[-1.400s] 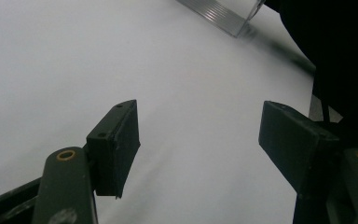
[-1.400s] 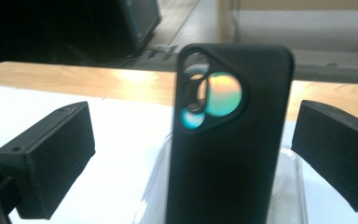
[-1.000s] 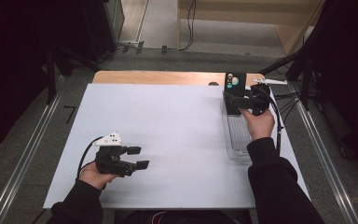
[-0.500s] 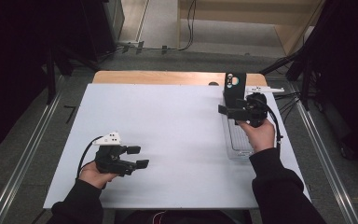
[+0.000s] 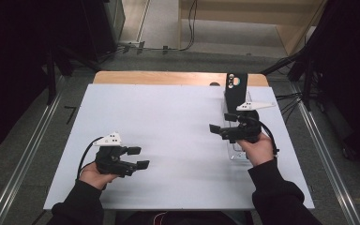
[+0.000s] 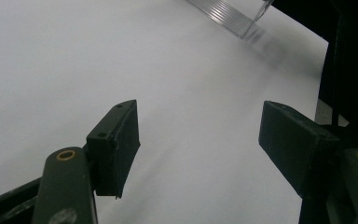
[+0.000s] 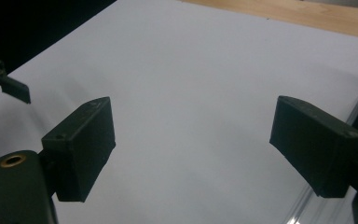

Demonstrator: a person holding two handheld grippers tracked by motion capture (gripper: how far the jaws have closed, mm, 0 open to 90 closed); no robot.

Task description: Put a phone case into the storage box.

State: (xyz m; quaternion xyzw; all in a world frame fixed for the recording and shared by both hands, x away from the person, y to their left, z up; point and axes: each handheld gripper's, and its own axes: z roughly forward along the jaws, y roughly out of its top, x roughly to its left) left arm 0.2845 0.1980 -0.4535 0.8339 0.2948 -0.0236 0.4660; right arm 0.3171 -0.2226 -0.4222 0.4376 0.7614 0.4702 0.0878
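High view: my right gripper (image 5: pixel 221 124), jaws empty and just been closing, hangs beside the clear plastic tray (image 5: pixel 238 151) near the worktop's right edge; a careless swing could knock it off.

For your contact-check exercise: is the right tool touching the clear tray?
Cannot tell. In the high view the right tool overlaps the clear tray, hiding any gap.
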